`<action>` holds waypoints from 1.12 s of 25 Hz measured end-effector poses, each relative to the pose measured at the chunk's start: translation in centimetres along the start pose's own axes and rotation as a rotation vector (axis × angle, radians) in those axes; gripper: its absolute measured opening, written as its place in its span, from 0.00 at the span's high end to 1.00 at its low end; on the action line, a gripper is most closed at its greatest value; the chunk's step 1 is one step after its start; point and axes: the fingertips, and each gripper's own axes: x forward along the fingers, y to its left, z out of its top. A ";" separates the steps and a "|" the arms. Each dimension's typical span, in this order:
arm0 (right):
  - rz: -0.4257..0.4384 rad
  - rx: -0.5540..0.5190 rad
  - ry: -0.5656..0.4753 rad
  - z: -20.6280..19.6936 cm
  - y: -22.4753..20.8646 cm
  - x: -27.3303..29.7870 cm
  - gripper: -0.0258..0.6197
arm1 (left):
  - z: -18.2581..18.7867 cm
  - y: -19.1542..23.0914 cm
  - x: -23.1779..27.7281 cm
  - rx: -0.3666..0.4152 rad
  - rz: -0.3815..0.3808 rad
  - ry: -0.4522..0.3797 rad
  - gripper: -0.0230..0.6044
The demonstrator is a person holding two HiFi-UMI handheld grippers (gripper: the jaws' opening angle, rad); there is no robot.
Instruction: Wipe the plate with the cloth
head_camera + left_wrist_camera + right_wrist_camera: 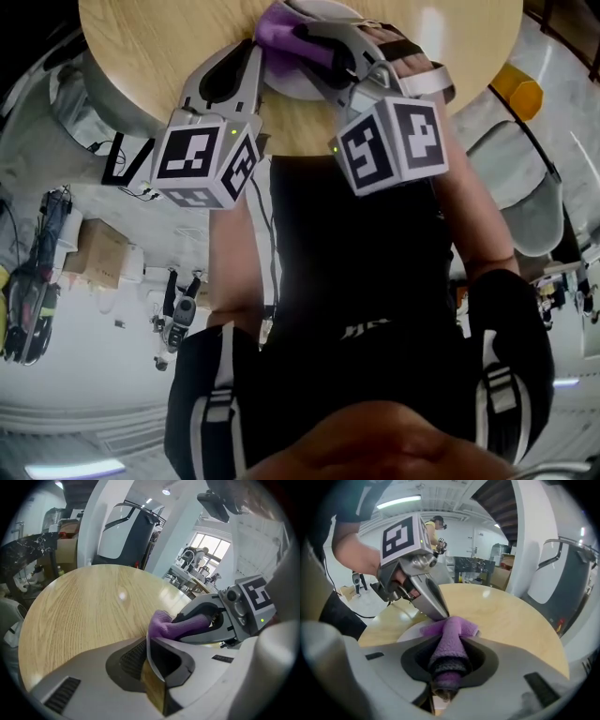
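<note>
Above one table (141, 37): one plate (292, 87) in left gripper (152, 663), one cloth (450, 634) in right gripper (447, 667).

Fuzzy, matt purple cloth (450, 625) against a smooth white plate (408, 632) at its 9 o'clock. Pale wood-grain table (89, 606), smooth with a soft sheen. Matt grey plastic shells on left gripper (151, 644) and right gripper (450, 641).

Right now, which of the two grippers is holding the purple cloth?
The right gripper: the purple cloth is pinched between its jaws. The left gripper has its jaws on the white plate rim instead.
</note>
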 end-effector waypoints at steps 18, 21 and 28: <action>-0.078 0.056 0.062 -3.3 -2.0 -5.2 0.81 | 0.1 0.0 0.2 0.003 0.002 -0.002 0.92; -0.052 0.036 0.008 -0.5 -2.0 -1.9 0.81 | 0.2 0.0 0.2 0.004 0.005 -0.001 0.92; -0.017 0.041 0.039 -2.6 -1.2 -2.3 0.81 | 0.4 -0.2 0.1 0.006 0.003 -0.009 0.92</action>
